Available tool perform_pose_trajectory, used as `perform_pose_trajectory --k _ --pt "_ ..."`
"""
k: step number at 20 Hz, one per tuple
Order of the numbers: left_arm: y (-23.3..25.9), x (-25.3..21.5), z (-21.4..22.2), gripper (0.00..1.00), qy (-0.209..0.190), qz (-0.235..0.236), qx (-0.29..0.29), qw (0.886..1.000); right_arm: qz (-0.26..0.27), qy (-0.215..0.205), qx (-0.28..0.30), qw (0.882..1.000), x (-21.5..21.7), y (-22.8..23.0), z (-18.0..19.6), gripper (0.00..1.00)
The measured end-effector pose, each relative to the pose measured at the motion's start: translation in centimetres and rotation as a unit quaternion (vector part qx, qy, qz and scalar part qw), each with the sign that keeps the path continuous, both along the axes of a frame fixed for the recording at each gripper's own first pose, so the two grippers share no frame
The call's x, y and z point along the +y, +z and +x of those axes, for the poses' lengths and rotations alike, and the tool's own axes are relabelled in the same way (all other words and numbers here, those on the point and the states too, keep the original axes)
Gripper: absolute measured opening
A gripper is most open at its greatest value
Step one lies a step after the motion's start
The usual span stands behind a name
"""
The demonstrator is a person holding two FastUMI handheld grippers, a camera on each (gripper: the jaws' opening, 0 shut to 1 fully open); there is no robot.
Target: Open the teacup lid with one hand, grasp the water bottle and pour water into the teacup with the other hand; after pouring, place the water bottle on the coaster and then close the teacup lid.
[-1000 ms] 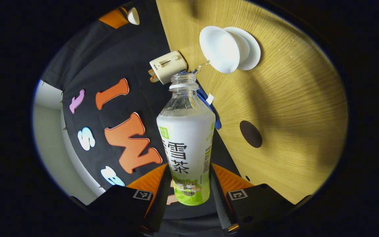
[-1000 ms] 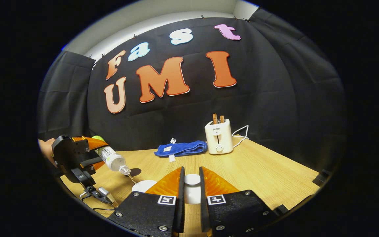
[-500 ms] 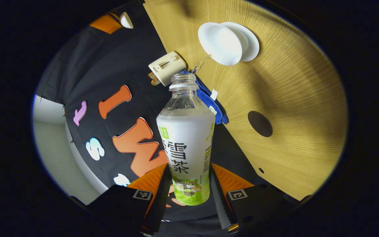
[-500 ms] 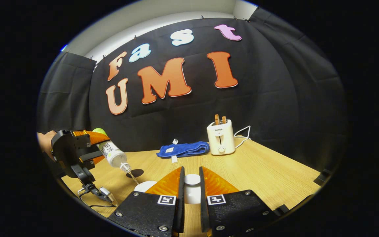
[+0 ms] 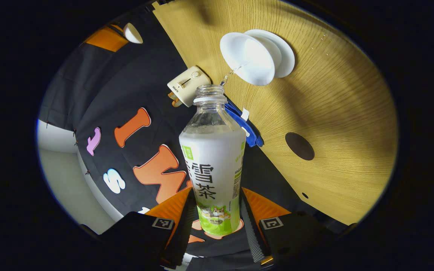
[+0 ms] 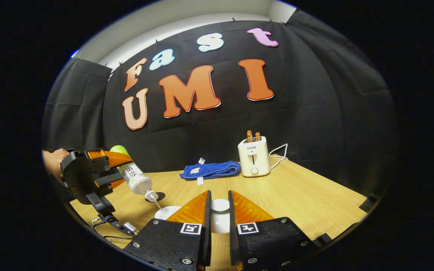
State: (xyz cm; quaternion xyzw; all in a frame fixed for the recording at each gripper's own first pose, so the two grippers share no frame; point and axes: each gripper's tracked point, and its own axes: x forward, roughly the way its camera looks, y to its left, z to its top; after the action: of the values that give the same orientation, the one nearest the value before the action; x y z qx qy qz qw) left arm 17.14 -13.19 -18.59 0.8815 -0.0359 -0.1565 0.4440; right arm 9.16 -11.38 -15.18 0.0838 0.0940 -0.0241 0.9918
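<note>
Water bottle (image 5: 213,162) clamped between both fingers of the left gripper (image 5: 214,222), uncapped, tilted mouth-down toward the teacup (image 5: 247,58). Thin stream of water (image 5: 230,72) running from the bottle mouth into the open white cup, which sits on a white saucer (image 5: 283,56) on the wooden table (image 5: 333,113). Dark round coaster (image 5: 299,146) lying bare on the table, apart from the cup and saucer. In the right gripper view, same bottle (image 6: 138,180) angled down from the left gripper (image 6: 121,171), held by a hand (image 6: 53,162) at the left edge, with the stream falling to the cup (image 6: 166,212) just below and the coaster (image 6: 157,196) a little behind the bottle's mouth. Right gripper (image 6: 219,222) closed on the white teacup lid (image 6: 220,214), both fingers pressed against its sides, lid held above the table to the right of the cup. Farther back, blue cloth (image 6: 210,169) folded near the wall, beside a cream toaster (image 6: 254,156) with two slices standing in it and a white cord (image 6: 279,150) trailing off behind.
</note>
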Motion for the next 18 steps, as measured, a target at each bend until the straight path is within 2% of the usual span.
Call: perform_pose_trajectory --k 4,7,10,11,12,14,15,16,18 --pt "-0.3 -0.3 0.1 0.68 -0.005 0.001 0.002 1.000 -0.003 0.003 0.000 1.000 0.1 0.1 -0.1 0.20" --pt "-1.2 -0.4 -0.1 0.67 0.001 -0.032 0.019 0.999 0.003 0.006 0.001 1.000 0.4 -0.1 0.1 0.20" --pt "-1.8 -0.5 -0.8 0.67 0.001 -0.042 0.025 0.999 -0.001 0.007 0.007 1.000 0.7 -0.4 0.3 0.20" --pt "-2.3 -0.2 -0.8 0.67 0.007 -0.059 0.037 0.998 -0.001 0.007 0.005 1.000 0.8 -0.2 0.3 0.20" --pt "-3.1 0.3 -1.0 0.66 0.022 -0.096 0.057 0.994 0.003 0.011 0.001 1.000 1.1 0.1 0.4 0.20" --pt "-2.8 0.1 -1.2 0.69 0.025 -0.138 0.062 0.988 0.007 0.013 0.000 1.000 1.3 0.2 0.7 0.20" --pt "-2.6 0.2 -1.3 0.66 0.029 -0.166 0.066 0.984 0.008 0.012 0.001 1.000 1.4 0.0 0.8 0.20" --pt "-2.5 0.2 -1.4 0.69 0.033 -0.204 0.071 0.976 0.008 0.011 0.004 1.000 1.4 -0.1 1.0 0.20" --pt "-0.8 0.4 -1.5 0.65 0.028 -0.275 0.058 0.959 0.008 0.011 0.003 1.000 1.6 0.0 1.3 0.20"
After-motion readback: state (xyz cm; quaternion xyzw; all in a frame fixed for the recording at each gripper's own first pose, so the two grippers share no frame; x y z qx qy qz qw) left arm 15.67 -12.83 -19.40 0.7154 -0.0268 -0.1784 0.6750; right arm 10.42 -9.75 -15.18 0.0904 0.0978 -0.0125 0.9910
